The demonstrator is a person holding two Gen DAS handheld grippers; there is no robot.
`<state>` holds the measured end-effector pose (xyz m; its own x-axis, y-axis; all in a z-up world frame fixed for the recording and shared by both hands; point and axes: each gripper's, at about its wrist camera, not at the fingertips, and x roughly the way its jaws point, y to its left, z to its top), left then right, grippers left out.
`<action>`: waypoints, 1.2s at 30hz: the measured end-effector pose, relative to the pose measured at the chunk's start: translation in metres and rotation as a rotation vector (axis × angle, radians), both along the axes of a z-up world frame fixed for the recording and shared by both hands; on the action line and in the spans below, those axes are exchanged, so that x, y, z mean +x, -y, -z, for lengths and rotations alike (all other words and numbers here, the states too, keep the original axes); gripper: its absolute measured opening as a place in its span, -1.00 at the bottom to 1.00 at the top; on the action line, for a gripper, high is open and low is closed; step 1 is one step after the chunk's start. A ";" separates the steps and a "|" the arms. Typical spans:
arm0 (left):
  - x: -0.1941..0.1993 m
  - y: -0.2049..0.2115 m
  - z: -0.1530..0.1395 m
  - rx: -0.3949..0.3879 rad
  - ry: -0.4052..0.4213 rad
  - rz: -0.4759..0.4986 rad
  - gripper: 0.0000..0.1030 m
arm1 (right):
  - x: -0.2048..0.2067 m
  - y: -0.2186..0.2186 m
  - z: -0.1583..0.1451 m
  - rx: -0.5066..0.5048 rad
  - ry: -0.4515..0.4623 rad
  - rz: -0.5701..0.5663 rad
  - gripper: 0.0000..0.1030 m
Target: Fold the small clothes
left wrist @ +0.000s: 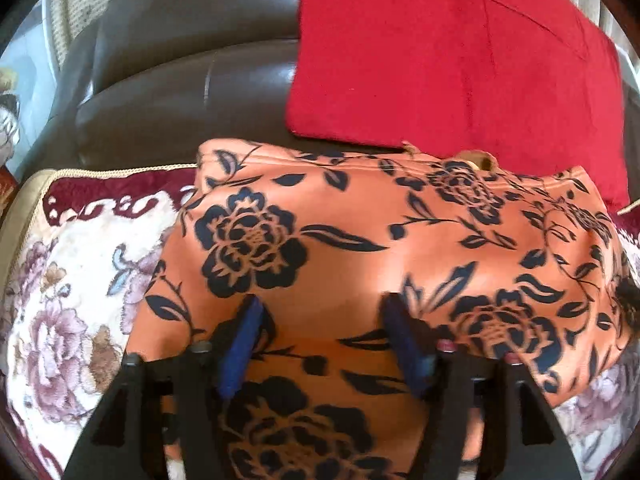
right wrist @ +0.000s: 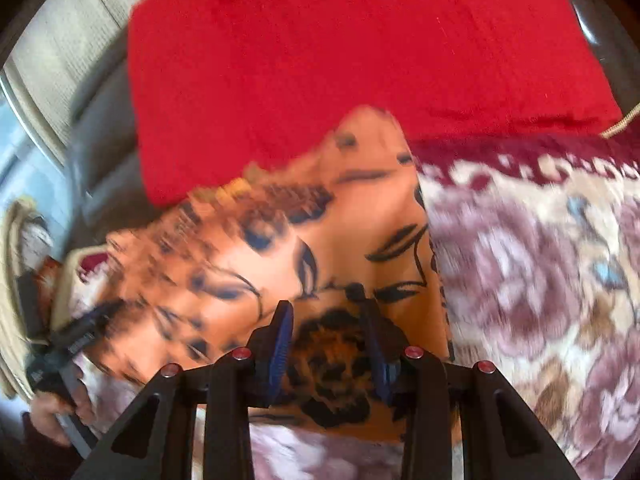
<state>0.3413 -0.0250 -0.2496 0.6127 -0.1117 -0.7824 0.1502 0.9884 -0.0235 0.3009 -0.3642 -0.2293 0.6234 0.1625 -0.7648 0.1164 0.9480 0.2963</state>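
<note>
An orange garment with black flowers lies spread on a floral blanket. My left gripper hovers over its near half, jaws wide apart, blue pads clear of the cloth. In the blurred right wrist view the same garment runs under my right gripper. Its jaws stand narrowly apart over a black flower near the garment's right edge. The ribbed face of the left pad shows bare, with no cloth pinched against it.
A red cushion leans on the dark leather sofa back just behind the garment, and fills the top of the right view. The blanket extends right. A hand holding the left tool shows at lower left.
</note>
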 end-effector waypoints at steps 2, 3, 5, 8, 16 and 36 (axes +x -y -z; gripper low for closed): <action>-0.002 -0.005 -0.003 -0.009 -0.007 -0.013 0.38 | -0.007 -0.002 -0.004 -0.024 -0.014 -0.004 -0.23; -0.005 -0.008 -0.006 -0.004 -0.005 -0.020 0.38 | -0.011 -0.001 -0.005 -0.014 -0.016 0.001 -0.23; -0.014 -0.014 -0.014 -0.023 0.010 -0.042 0.37 | -0.020 0.002 -0.011 0.017 0.007 0.011 -0.24; -0.029 -0.014 -0.030 -0.104 0.045 -0.027 0.37 | -0.026 -0.008 -0.021 0.051 0.074 -0.023 -0.21; -0.036 -0.016 -0.011 -0.093 -0.038 -0.066 0.38 | -0.021 -0.010 0.001 0.148 -0.040 -0.057 -0.23; -0.076 -0.083 0.009 -0.608 -0.223 -0.266 0.39 | -0.071 0.070 0.024 0.654 -0.037 0.165 0.43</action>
<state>0.2654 0.0580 -0.2584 0.5124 -0.4382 -0.7385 -0.1672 0.7926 -0.5864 0.2300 -0.4342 -0.2534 0.6553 0.5038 -0.5628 0.2656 0.5437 0.7961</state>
